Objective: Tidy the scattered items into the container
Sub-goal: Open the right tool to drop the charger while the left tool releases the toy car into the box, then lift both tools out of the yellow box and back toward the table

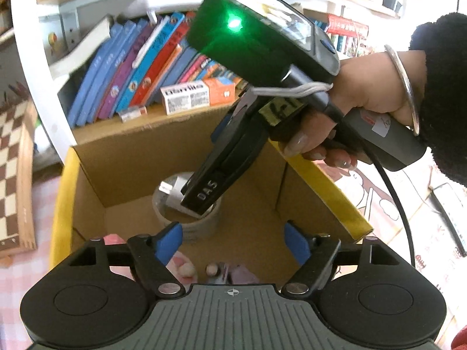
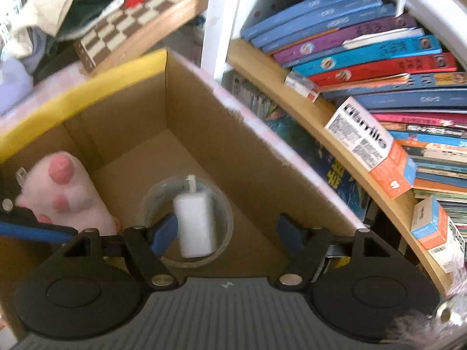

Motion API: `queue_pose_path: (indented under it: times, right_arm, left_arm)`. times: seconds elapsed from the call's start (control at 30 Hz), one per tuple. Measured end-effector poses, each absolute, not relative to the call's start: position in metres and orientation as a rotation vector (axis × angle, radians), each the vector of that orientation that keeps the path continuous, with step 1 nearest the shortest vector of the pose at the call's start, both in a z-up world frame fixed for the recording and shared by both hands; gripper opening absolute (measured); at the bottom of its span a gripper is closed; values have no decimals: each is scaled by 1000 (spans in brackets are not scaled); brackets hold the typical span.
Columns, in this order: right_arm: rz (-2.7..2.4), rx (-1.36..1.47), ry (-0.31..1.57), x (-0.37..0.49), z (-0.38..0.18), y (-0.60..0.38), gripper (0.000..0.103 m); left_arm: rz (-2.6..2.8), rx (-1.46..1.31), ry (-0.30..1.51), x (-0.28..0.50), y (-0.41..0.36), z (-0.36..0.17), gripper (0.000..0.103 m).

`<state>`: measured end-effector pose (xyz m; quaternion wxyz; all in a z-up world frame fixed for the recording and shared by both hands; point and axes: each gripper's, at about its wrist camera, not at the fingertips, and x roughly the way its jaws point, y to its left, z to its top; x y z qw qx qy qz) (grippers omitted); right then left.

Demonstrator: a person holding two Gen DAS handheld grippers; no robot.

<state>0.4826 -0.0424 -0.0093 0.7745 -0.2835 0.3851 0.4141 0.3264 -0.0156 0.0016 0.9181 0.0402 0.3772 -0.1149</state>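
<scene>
An open cardboard box [image 1: 321, 188] with yellow rim tape holds a roll of clear tape [image 1: 201, 229] on its floor. A white charger-like block [image 2: 194, 221] stands inside the tape roll [image 2: 224, 204]. A pink plush paw [image 2: 67, 192] lies by the left wall of the box [image 2: 87, 87]. My right gripper [image 2: 226, 233] hangs open just above the white block, touching nothing. In the left wrist view that right gripper [image 1: 201, 204], held by a hand [image 1: 364, 93], reaches down into the box. My left gripper [image 1: 233, 242] is open and empty over the near rim.
Behind the box a white bookshelf [image 1: 38, 93] carries leaning books [image 1: 137, 67] and small cartons [image 1: 186, 96]. A chessboard [image 1: 11, 175] stands at the left on a pink checked cloth. A black cable [image 1: 400, 204] trails from the right gripper. More cartons [image 2: 376, 145] sit on the shelf edge.
</scene>
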Motion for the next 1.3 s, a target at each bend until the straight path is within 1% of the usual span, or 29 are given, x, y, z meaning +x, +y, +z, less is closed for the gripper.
queue_pose_path:
  times: [0.33, 0.53, 0.8, 0.97, 1.3]
  right_arm:
    - [892, -499, 732, 461, 34, -68, 78]
    - [893, -421, 662, 429, 63, -87, 80]
    - [850, -358, 581, 379, 92, -109, 81]
    - [818, -331, 559, 344, 97, -124, 81]
    - [683, -307, 574, 266, 80, -154, 82]
  left_arm:
    - [-187, 84, 671, 292, -6, 36, 83]
    - [-125, 45, 609, 268, 13, 54, 86]
    - [-56, -6, 552, 231, 43, 66, 87]
    - [-54, -24, 547, 206, 52, 64, 87]
    - [-46, -55, 581, 159, 68, 47, 87]
